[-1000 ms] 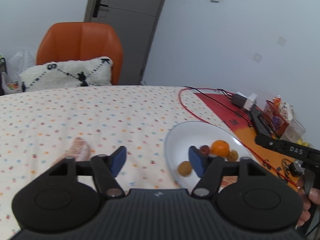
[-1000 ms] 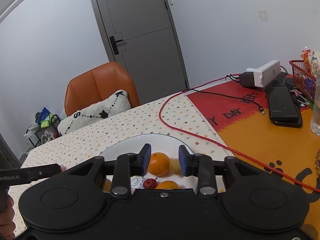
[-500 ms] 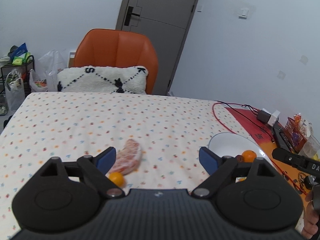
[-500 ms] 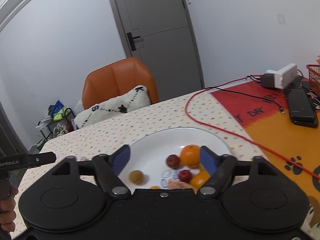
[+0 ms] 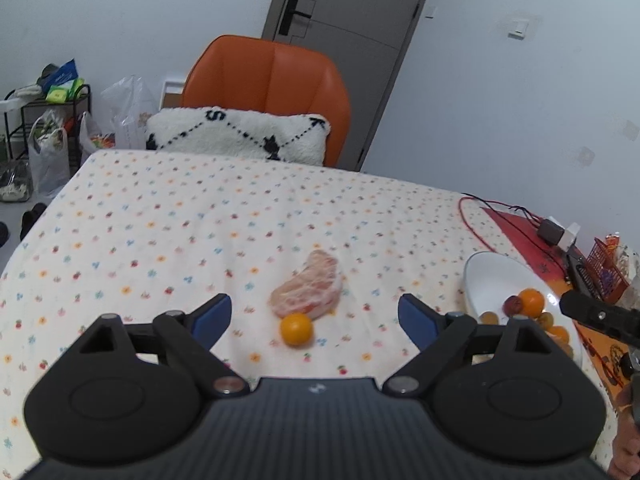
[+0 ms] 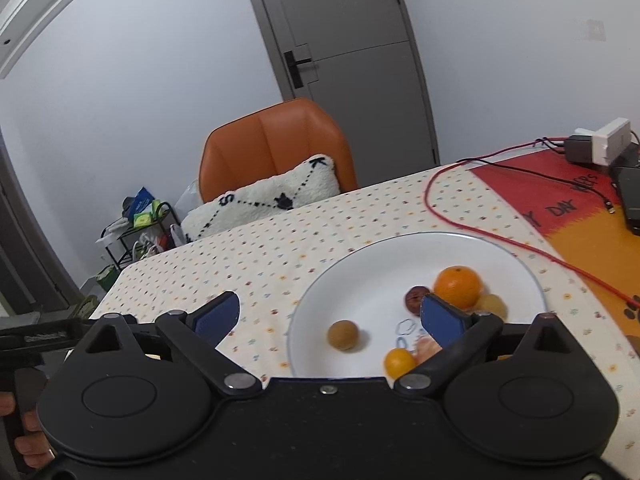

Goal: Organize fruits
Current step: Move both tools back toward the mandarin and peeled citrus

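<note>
A pink peeled pomelo segment (image 5: 307,290) lies on the dotted tablecloth with a small orange kumquat (image 5: 296,329) touching its near end. My left gripper (image 5: 315,315) is open and empty, jaws wide on either side of them. A white plate (image 6: 372,280) holds an orange (image 6: 457,286), a dark red fruit (image 6: 416,298), a brown longan (image 6: 343,334), a small kumquat (image 6: 399,362) and a pale fruit (image 6: 492,305). My right gripper (image 6: 328,316) is open and empty over the plate's near left part. The plate also shows in the left wrist view (image 5: 494,280).
An orange chair (image 5: 266,88) with a white cushion (image 5: 240,138) stands at the far table edge. A red cable (image 6: 480,224) runs beside the plate. Chargers (image 6: 600,146), a black device and a red basket (image 5: 606,274) sit at the right on a red-orange mat.
Both grippers have opened wide. The left view swung left from the plate to the pomelo segment and kumquat. The right gripper pulled back from the orange, showing more of the plate.
</note>
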